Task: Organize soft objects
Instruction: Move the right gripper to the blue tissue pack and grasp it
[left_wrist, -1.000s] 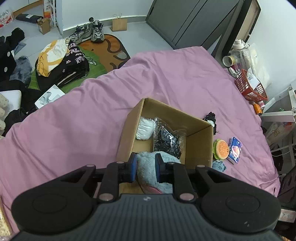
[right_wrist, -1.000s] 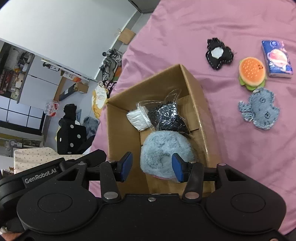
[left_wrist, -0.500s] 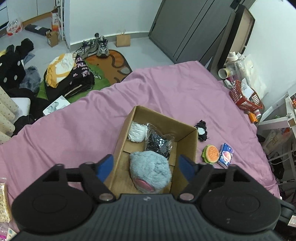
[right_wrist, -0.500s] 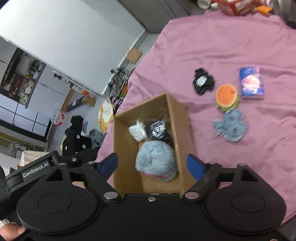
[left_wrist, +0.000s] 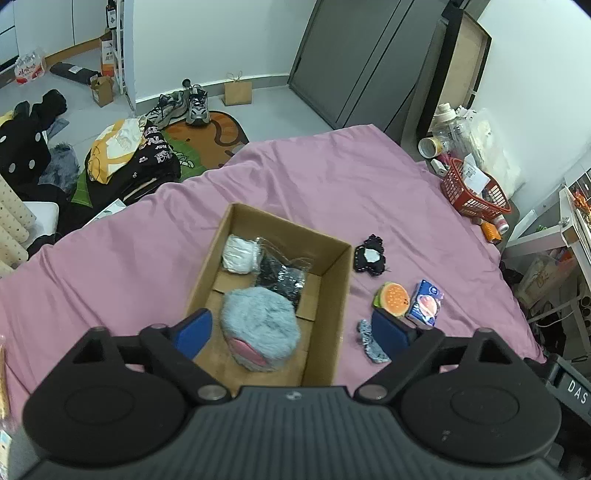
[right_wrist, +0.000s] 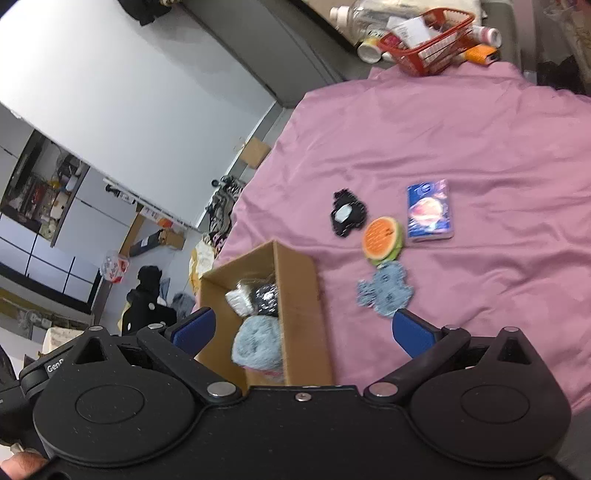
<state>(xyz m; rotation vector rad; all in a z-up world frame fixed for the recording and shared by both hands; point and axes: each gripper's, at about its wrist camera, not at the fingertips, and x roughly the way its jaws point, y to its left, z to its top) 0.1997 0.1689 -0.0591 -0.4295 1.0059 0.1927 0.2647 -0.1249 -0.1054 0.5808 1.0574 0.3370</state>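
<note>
A cardboard box (left_wrist: 338, 295) (right_wrist: 299, 295) sits on the pink bed cover (left_wrist: 332, 192). Inside lie a fluffy grey-blue plush (left_wrist: 258, 325) (right_wrist: 255, 341), a black sparkly bag (left_wrist: 282, 280) and a white soft item (left_wrist: 240, 254). On the cover right of the box lie a black patch toy (left_wrist: 369, 256) (right_wrist: 347, 212), an orange burger squishy (left_wrist: 393, 297) (right_wrist: 382, 236), a blue tissue pack (left_wrist: 424, 304) (right_wrist: 430, 210) and a grey-blue flat plush (left_wrist: 369, 341) (right_wrist: 386, 290). My left gripper (left_wrist: 291, 330) hangs open above the box. My right gripper (right_wrist: 303, 330) is open over the box's right wall.
A red basket (left_wrist: 472, 192) (right_wrist: 428, 37) with bottles stands beyond the bed's far right corner. Clothes (left_wrist: 125, 155), shoes (left_wrist: 184, 105) and a rug lie on the floor at the left. A dark wardrobe (left_wrist: 362, 62) stands behind the bed.
Both grippers opened, let go of the fluffy plush into the box, and rose away from it. The right gripper has swung rightwards toward the items on the cover.
</note>
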